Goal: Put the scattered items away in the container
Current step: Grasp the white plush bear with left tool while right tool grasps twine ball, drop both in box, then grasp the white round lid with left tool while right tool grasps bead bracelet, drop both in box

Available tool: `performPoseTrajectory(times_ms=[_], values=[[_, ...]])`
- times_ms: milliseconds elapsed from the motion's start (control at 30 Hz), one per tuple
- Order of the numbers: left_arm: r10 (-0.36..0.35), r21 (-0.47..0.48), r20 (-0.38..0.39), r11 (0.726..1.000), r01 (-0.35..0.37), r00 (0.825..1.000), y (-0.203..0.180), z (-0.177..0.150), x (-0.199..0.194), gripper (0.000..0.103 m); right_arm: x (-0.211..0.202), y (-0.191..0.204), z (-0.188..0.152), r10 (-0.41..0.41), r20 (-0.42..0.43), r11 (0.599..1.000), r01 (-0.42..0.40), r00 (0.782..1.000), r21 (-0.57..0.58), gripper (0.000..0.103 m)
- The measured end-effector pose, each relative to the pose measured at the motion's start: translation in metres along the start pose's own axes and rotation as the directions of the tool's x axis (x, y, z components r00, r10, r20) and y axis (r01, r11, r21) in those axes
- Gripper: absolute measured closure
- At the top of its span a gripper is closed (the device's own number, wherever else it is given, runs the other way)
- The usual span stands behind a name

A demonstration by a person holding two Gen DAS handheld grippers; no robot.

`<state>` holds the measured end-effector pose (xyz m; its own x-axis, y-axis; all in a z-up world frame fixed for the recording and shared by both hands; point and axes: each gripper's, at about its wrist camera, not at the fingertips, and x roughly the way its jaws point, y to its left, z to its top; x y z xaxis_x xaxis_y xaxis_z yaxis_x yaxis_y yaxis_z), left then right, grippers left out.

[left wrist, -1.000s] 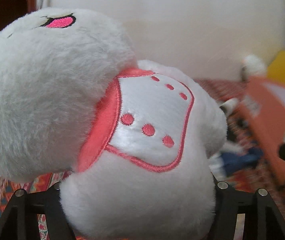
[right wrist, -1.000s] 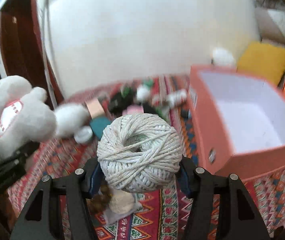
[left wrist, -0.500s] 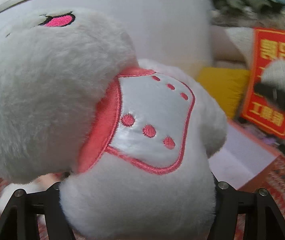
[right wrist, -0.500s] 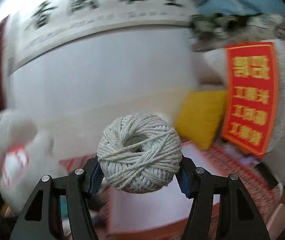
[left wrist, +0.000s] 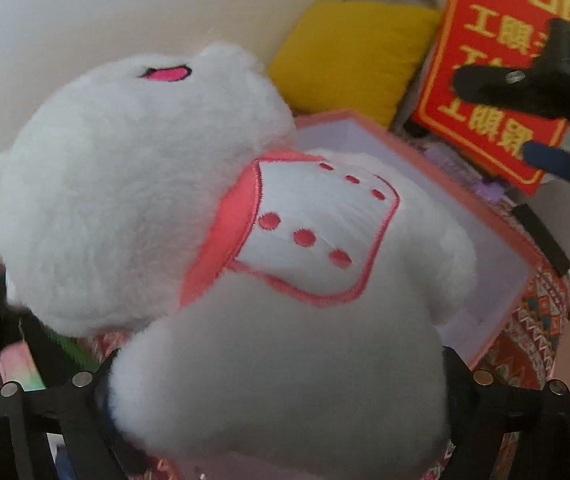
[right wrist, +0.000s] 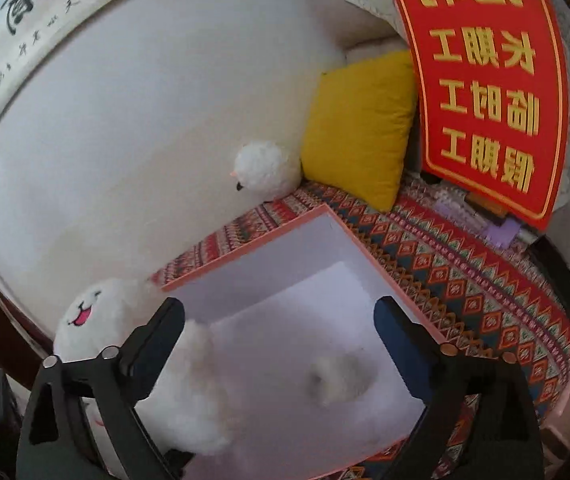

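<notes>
White plush toy (left wrist: 221, 240) sits clenched in the left gripper (left wrist: 281, 396), at nine o'clock beside the pink box (right wrist: 341, 224). Right gripper (right wrist: 281, 332), a moment ago gripping the twine ball (right wrist: 341, 376), is now released; the ball lies inside, so the toy looks next.

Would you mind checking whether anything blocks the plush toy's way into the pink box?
Nothing visible does. The left gripper holds the plush toy beside the open pink box. The blurred ball of twine in the box leaves room, and the open right gripper hangs over it.
</notes>
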<state>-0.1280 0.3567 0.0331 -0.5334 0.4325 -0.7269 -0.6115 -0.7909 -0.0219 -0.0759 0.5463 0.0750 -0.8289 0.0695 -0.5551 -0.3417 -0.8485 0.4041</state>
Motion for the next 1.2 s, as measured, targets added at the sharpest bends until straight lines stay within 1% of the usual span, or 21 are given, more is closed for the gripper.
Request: performPoseTrajectory(times_ms=[67,100,167,233,267,333,367,433,467,533,633,700,733,800,833,933,967,1000,1067,1133,1200], values=[[-0.003,-0.043,0.005,0.999,0.003,1.000,0.012,-0.007,-0.009,0.008,-0.005,0.007,-0.004,-0.005,0.023,1.000,0.005,1.000,-0.008,0.003],[-0.020,-0.066,0.009,0.998,0.021,1.000,0.019,-0.011,-0.015,0.007,-0.009,0.010,-0.005,0.012,0.026,1.000,-0.012,1.000,-0.002,0.003],[-0.121,-0.100,0.017,0.988,0.122,0.993,0.029,-0.014,-0.027,0.006,-0.011,0.013,-0.011,0.046,0.029,0.999,-0.046,0.999,0.009,0.003],[-0.219,-0.133,0.027,0.966,0.221,0.975,0.038,-0.017,-0.038,0.006,-0.020,0.020,-0.014,0.070,0.048,0.997,-0.071,0.996,0.007,0.003],[-0.244,-0.133,0.040,0.960,0.247,0.969,0.041,-0.018,-0.046,0.006,-0.025,0.024,-0.016,0.082,0.058,0.997,-0.082,0.995,0.006,0.003],[-0.177,-0.051,0.100,0.982,0.183,0.979,0.035,-0.020,-0.067,0.006,-0.035,0.031,-0.016,0.098,0.082,0.995,-0.098,0.992,-0.006,0.003],[-0.134,-0.003,0.137,0.991,0.136,0.981,0.032,-0.022,-0.080,0.006,-0.039,0.035,-0.017,0.105,0.094,0.994,-0.104,0.990,-0.011,0.002],[-0.079,0.033,0.169,0.997,0.074,0.982,0.041,-0.030,-0.103,0.006,-0.046,0.043,-0.019,0.114,0.109,0.993,-0.111,0.988,-0.030,0.001],[-0.049,0.028,0.179,0.999,0.045,0.983,0.053,-0.040,-0.115,0.006,-0.048,0.048,-0.021,0.116,0.112,0.993,-0.112,0.987,-0.043,0.001],[0.016,-0.023,0.171,1.000,-0.013,0.985,0.081,-0.064,-0.131,0.004,-0.048,0.063,-0.030,0.129,0.096,0.990,-0.122,0.987,-0.068,0.001],[0.122,-0.113,0.142,0.988,-0.107,0.982,0.128,-0.106,-0.148,0.004,-0.041,0.097,-0.053,0.205,0.024,0.971,-0.200,0.979,-0.133,0.001],[0.192,-0.182,0.101,0.968,-0.171,0.976,0.163,-0.134,-0.147,0.004,-0.032,0.130,-0.082,0.276,-0.071,0.936,-0.285,0.958,-0.205,0.001],[0.226,-0.224,0.062,0.952,-0.207,0.972,0.186,-0.152,-0.146,0.004,-0.026,0.149,-0.103,0.311,-0.146,0.907,-0.339,0.939,-0.249,0.001],[0.281,-0.301,-0.017,0.914,-0.273,0.960,0.231,-0.189,-0.145,0.004,-0.014,0.188,-0.147,0.361,-0.298,0.834,-0.449,0.884,-0.321,0.001],[0.285,-0.337,-0.050,0.897,-0.285,0.957,0.250,-0.206,-0.143,0.004,-0.006,0.208,-0.179,0.365,-0.376,0.792,-0.497,0.851,-0.355,0.001],[0.280,-0.438,-0.140,0.843,-0.314,0.950,0.300,-0.253,-0.138,0.004,0.016,0.250,-0.266,0.259,-0.554,0.692,-0.552,0.791,-0.465,0.001],[0.259,-0.468,-0.157,0.830,-0.303,0.953,0.309,-0.265,-0.134,0.004,0.025,0.257,-0.294,0.194,-0.572,0.673,-0.533,0.797,-0.513,0.001],[0.233,-0.485,-0.162,0.828,-0.283,0.959,0.313,-0.271,-0.131,0.004,0.034,0.263,-0.321,0.131,-0.586,0.650,-0.516,0.800,-0.558,0.001],[0.194,-0.501,-0.165,0.828,-0.251,0.967,0.318,-0.280,-0.124,0.004,0.047,0.266,-0.355,0.063,-0.605,0.612,-0.509,0.794,-0.605,0.006],[0.185,-0.496,-0.162,0.834,-0.242,0.969,0.319,-0.283,-0.117,0.004,0.060,0.265,-0.377,0.040,-0.607,0.604,-0.503,0.794,-0.618,0.011],[0.207,-0.479,-0.159,0.839,-0.259,0.965,0.320,-0.279,-0.111,0.004,0.068,0.266,-0.388,0.047,-0.582,0.595,-0.490,0.812,-0.637,0.015]])
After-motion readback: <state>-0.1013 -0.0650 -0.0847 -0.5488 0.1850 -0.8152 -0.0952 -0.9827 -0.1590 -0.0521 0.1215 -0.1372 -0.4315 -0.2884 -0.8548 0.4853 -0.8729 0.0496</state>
